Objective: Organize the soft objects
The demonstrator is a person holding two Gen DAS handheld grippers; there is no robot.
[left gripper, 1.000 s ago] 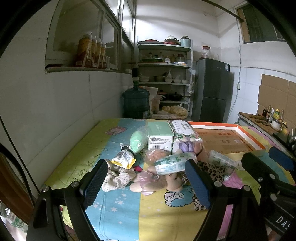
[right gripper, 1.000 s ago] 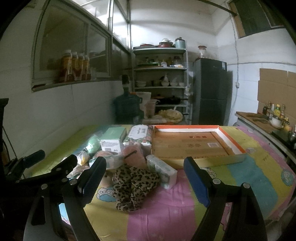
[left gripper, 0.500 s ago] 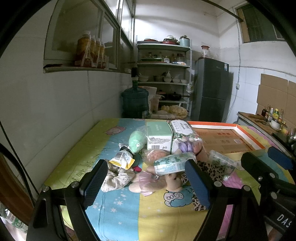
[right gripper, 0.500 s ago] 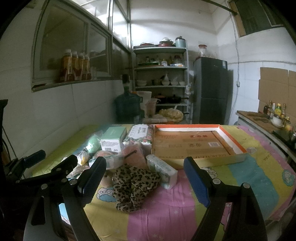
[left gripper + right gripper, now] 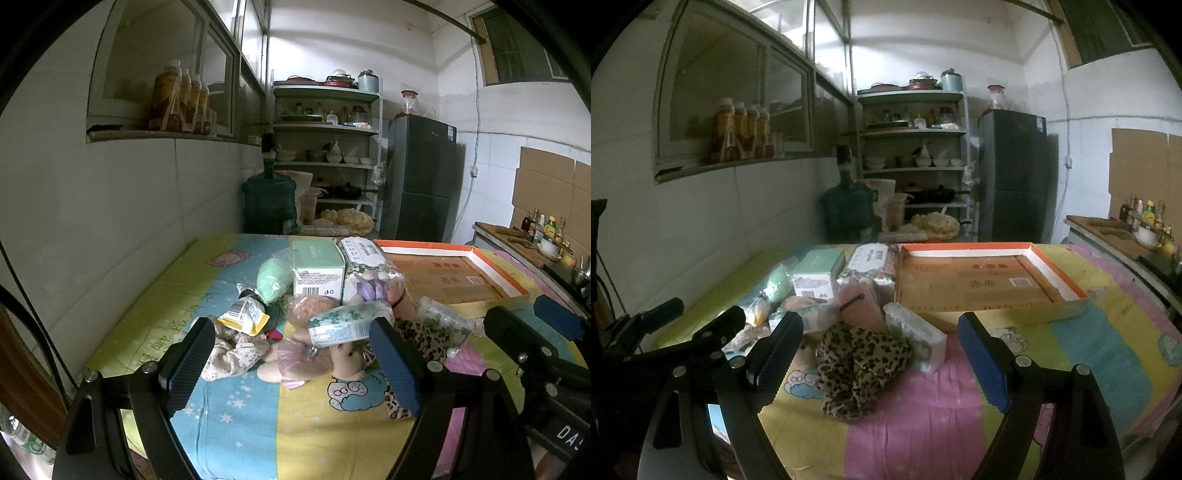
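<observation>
A table covered by a patchwork cartoon cloth (image 5: 960, 424) is filling both views, and on its far right a shallow cardboard tray (image 5: 982, 284) with an orange rim is lying empty; judging by the task, that is where the soft things are going. To its left a heap is crowding the cloth: a green carton (image 5: 317, 267), a floral pack of tissues (image 5: 364, 258), a mint-green cushion-like lump (image 5: 273, 275), a leopard-print cloth (image 5: 860, 365), a wrapped tissue packet (image 5: 916, 334), a plush toy in pale pink plastic (image 5: 306, 363), a smaller patterned packet (image 5: 347, 325) lying on top of it, a crumpled floral rag (image 5: 232, 354) and a yellow sachet (image 5: 243, 315).

The left claw (image 5: 291, 363) is hovering low before the plush toy, its jaws spread wide and holding nothing. The right claw (image 5: 879, 358) is likewise gaping and empty, framing the leopard cloth.

That cloth looks light, limp and bunched; pinching a raised fold near its middle should lift it whole, though loose ends may trail. The plastic-wrapped pieces are probably slippery, so squeezing across their narrow sides seems safer.

The tissue packet is touching the cloth's right edge and may get dragged along. The two claws are working close together, so they risk bumping each other.
</observation>
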